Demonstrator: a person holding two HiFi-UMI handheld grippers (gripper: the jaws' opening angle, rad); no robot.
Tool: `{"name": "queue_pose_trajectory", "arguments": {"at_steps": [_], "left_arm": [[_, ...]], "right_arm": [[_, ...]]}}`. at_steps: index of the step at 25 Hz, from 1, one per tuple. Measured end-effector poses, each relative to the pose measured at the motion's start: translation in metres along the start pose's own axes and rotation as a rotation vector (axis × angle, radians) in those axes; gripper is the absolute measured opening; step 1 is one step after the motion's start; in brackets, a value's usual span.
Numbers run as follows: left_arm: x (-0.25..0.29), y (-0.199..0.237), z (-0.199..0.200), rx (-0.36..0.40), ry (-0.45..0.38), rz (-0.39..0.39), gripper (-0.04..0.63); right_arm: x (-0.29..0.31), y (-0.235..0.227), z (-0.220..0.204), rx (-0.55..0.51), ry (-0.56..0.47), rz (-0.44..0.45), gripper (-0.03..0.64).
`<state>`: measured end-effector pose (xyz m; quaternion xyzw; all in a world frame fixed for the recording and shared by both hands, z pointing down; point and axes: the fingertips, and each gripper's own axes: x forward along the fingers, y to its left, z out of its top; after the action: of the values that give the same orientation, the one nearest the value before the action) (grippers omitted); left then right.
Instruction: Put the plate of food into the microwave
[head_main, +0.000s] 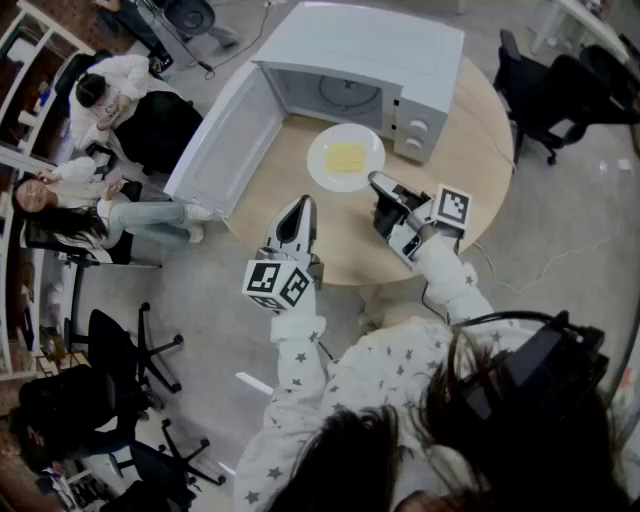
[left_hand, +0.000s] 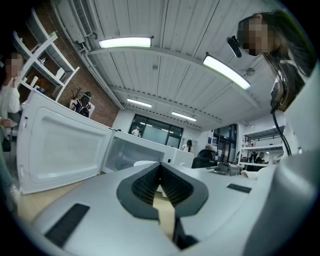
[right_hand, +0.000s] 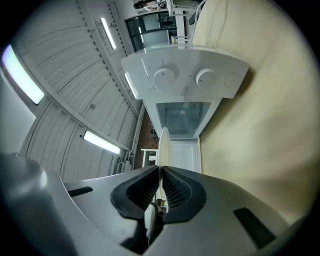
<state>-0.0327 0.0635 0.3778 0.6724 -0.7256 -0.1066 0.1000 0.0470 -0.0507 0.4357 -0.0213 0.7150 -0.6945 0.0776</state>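
The grasp looks made and the carry is about to begin. The right tongs (head_main: 378, 182) are turned on their side and clamped on the near rim of the plate (head_main: 318, 162). In the right gripper view the thin white rim runs edge-on between the two pads, which press on it from both faces. The plate carries a flat yellow piece of food (head_main: 347, 157) and sits just ahead of those tongs over the counter (head_main: 470, 150). I cannot tell whether it has left the wood yet.

Straight beyond the plate, along the line of the right tongs, stands the microwave (head_main: 380, 50) with its cavity (head_main: 335, 95) open toward them. Its door (head_main: 220, 145) is swung wide, ahead and to the left of the left tongs (head_main: 303, 207). Those left tongs are together at the tips with nothing between them. They hover over the counter, behind and to the left of the plate, touching nothing.

The next move, as I judge it, is a small lift followed by a straight push forward into the cavity. The plate is held by one rim only, so its far side will want to dip — the wrist must keep it level or the food may slide. The path runs between the door on the left and the control panel on the right, and the plate's far edge has to clear the sill of the opening before it is set down inside. The free left tongs could steady the plate's left rim, or simply wait near the door.
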Motion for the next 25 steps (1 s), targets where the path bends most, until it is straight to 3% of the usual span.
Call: {"name": "queue_pose_trajectory", "arguments": {"at_steps": [4, 13, 19, 25], "left_arm": [[0.028, 0.015, -0.003, 0.003, 0.013, -0.012, 0.002], [0.079, 0.074, 0.013, 0.002, 0.071, -0.064, 0.002], [0.112, 0.097, 0.006, -0.034, 0.108, -0.167, 0.002], [0.135, 0.113, -0.003, -0.045, 0.194, -0.334, 0.002]], "right_arm": [[0.017, -0.011, 0.009, -0.001, 0.029, 0.003, 0.017], [0.081, -0.021, 0.031, 0.005, -0.019, -0.027, 0.017], [0.102, -0.029, 0.052, 0.010, -0.115, -0.057, 0.017], [0.104, -0.040, 0.063, 0.021, -0.310, -0.077, 0.017]]}}
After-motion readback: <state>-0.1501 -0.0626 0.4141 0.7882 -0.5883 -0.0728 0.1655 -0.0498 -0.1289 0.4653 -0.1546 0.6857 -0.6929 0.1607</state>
